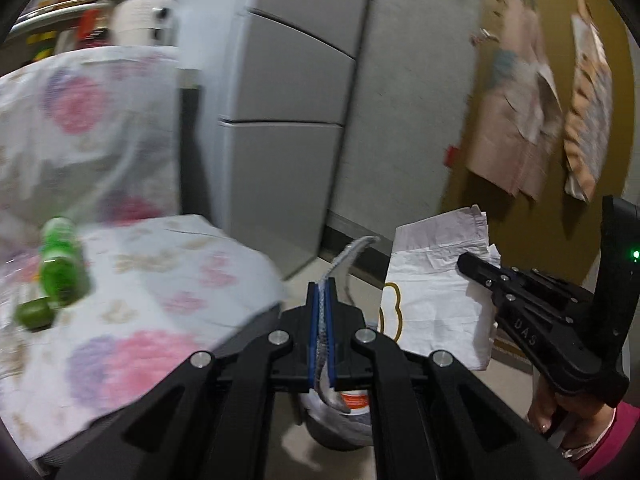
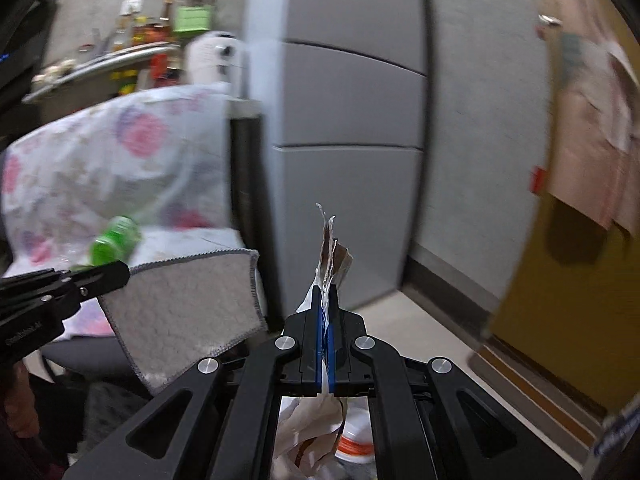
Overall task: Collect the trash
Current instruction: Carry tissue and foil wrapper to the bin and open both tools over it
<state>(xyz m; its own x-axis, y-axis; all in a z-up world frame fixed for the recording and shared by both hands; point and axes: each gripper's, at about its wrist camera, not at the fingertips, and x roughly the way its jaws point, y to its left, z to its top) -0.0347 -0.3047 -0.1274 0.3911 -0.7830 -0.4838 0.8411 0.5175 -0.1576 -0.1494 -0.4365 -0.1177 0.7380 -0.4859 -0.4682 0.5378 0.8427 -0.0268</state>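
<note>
While both views are smearing with blur, we're clamping the left gripper (image 1: 322, 292) tight on a grey cloth (image 2: 188, 312), which is sticking out past the blue pads and hanging below them. We're pinching the right gripper (image 2: 327, 300) closed on a crumpled white paper bag (image 1: 436, 292) with a brown patch, holding it just right of the cloth, in front of the grey fridge (image 1: 304, 120). Both are hanging over a bin (image 2: 356, 446) with white and orange trash in it, while a green bottle (image 1: 60, 264) is lying on the floral-covered table (image 1: 168, 280) to the left.
</note>
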